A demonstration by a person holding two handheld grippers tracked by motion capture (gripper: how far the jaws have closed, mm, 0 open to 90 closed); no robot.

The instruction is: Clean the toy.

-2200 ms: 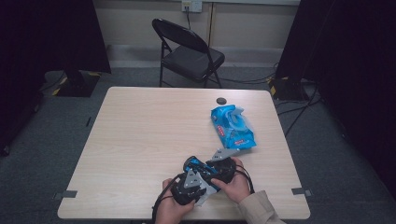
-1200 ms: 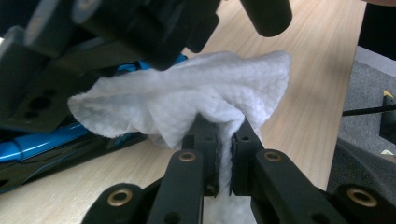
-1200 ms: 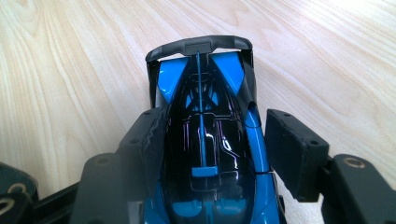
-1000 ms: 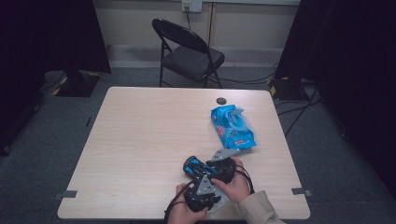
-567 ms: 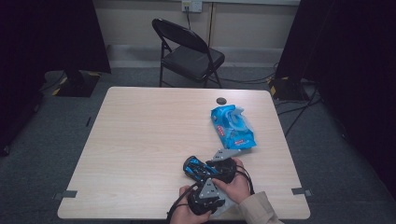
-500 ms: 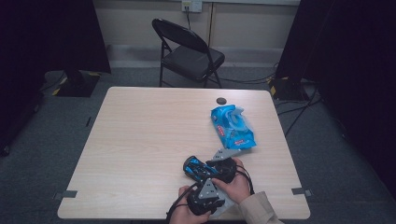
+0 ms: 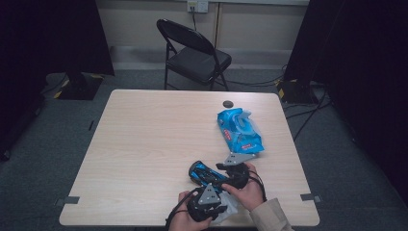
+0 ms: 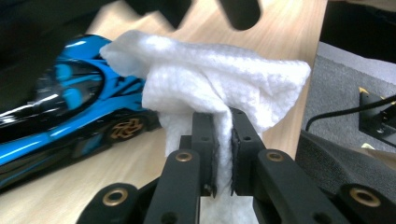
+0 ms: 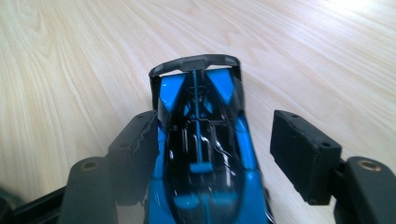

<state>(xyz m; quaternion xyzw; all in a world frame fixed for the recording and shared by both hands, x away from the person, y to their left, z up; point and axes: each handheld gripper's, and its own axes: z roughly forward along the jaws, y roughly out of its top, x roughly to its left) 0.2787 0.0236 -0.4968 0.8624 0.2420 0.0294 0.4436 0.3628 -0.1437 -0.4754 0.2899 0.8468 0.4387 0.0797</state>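
Observation:
A blue and black toy car (image 7: 202,172) sits on the wooden table (image 7: 144,144) near its front edge. In the right gripper view, my right gripper (image 9: 215,126) is open around the car (image 9: 201,154): the left jaw touches its side, the right jaw stands clear. In the high view this right gripper (image 7: 232,174) lies just right of the car. My left gripper (image 8: 223,116) is shut on a white wipe (image 8: 210,74), held close beside the car (image 8: 70,107). In the high view the left gripper (image 7: 208,202) is below the car, with the wipe (image 7: 227,212) hanging by it.
A blue pack of wipes (image 7: 239,131) lies on the table's right side, beyond the grippers. A small black round thing (image 7: 227,103) sits near the far edge. A black folding chair (image 7: 192,53) stands behind the table. Cables run along the floor at the right.
My left gripper with the wipe has shifted from the car's left to a spot below it, nearer the front edge. The right gripper and car have hardly moved.

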